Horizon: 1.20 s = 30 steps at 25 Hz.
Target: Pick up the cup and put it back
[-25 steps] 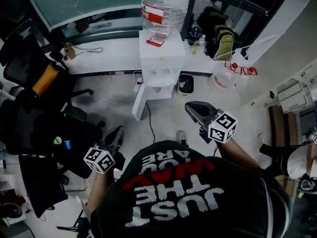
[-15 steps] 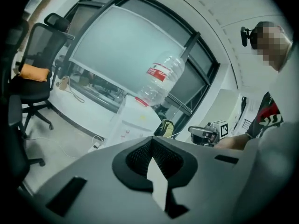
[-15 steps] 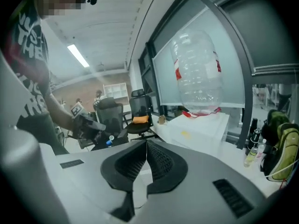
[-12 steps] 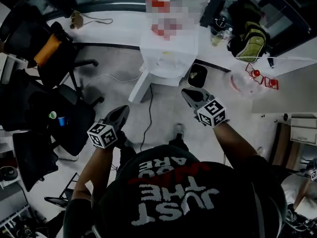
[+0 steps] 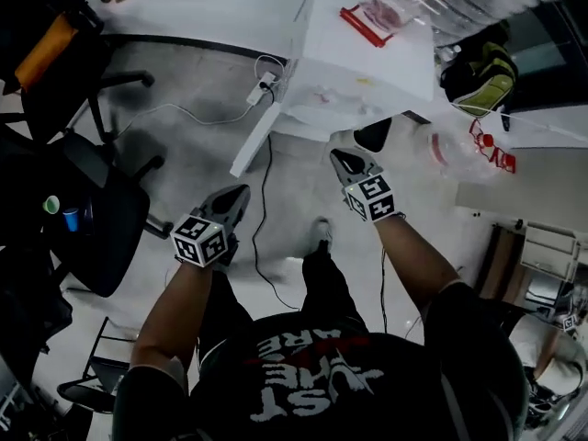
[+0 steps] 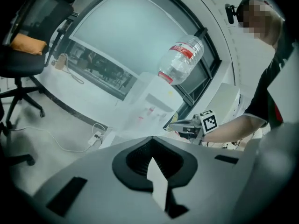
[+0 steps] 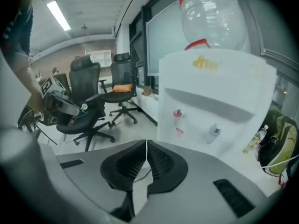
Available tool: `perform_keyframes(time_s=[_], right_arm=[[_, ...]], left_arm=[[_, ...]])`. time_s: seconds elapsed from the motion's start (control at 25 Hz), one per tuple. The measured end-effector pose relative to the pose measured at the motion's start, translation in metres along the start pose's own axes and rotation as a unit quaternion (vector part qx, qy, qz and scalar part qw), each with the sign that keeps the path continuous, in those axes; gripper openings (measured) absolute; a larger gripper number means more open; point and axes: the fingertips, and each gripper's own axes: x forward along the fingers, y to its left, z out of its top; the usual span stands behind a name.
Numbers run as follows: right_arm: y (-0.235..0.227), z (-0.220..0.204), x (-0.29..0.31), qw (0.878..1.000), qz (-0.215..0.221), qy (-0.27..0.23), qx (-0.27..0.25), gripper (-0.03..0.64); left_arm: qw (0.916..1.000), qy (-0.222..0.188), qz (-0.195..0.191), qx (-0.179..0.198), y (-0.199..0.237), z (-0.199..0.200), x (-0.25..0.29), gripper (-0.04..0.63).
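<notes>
Two hand-held grippers are held out in front of the water cooler [image 5: 367, 53], above the floor [image 5: 184, 145]. The left hand-held gripper [image 5: 235, 196] is seen out from the left side of the water cooler. Its jaws are closed, and nothing is held between them. The right hand-held gripper [image 5: 343, 160] is held near the front of the water cooler and is pointed toward the taps [image 7: 177, 115]. Its jaws are pressed together too, and nothing is held there (only a thin line is left between the pads).

No cup can be picked out for sure. None is seen under the taps, and none is seen on top of the water cooler beside the big bottle [image 7: 212, 13]. A green thing [image 5: 52, 205] and a blue thing [image 5: 72, 219] are seen on a chair [image 5: 110, 228] well to the left of the water cooler. They may be cups, but they are too small to tell.

The task is judged to be at its very start, since nothing is held. The cup must first be found and reached. Then a hand-held gripper must be opened and closed around it, and the cup must be lifted. After that, the cup must be set back in its place and let go. All of this is left to be done.
</notes>
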Motion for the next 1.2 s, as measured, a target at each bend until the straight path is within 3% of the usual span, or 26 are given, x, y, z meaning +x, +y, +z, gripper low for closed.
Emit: perform_keyframes(time_s=[0.36,0.48,0.56,0.84,1.04,1.2], right_arm=[[-0.020,-0.154,0.185,0.991,0.003,0.085,-0.098,0.037],[-0.037,-0.207,0.238,0.986,-0.001,0.110,-0.125,0.040],[-0.047,-0.237,0.266,0.983,-0.003,0.126,-0.137,0.086],[-0.096,-0.312,0.339,0.969,-0.033,0.170,-0.175,0.124],[-0.128,-0.321,0.379,0.952,-0.055,0.186,-0.235,0.126],[-0.145,-0.327,0.403,0.941,-0.063,0.200,-0.266,0.126]], left_arm=[[0.9986,0.001,0.034,-0.040,0.107,-0.177,0.037,0.003],[0.9991,0.006,0.035,-0.022,0.130,-0.219,0.055,0.003],[0.9995,0.016,0.024,0.011,0.136,-0.243,0.068,0.003],[0.9982,0.038,0.005,0.047,0.171,-0.295,0.112,0.003],[0.9963,0.036,0.001,0.077,0.192,-0.307,0.142,0.003],[0.9973,0.034,0.006,0.065,0.202,-0.317,0.158,0.003]])
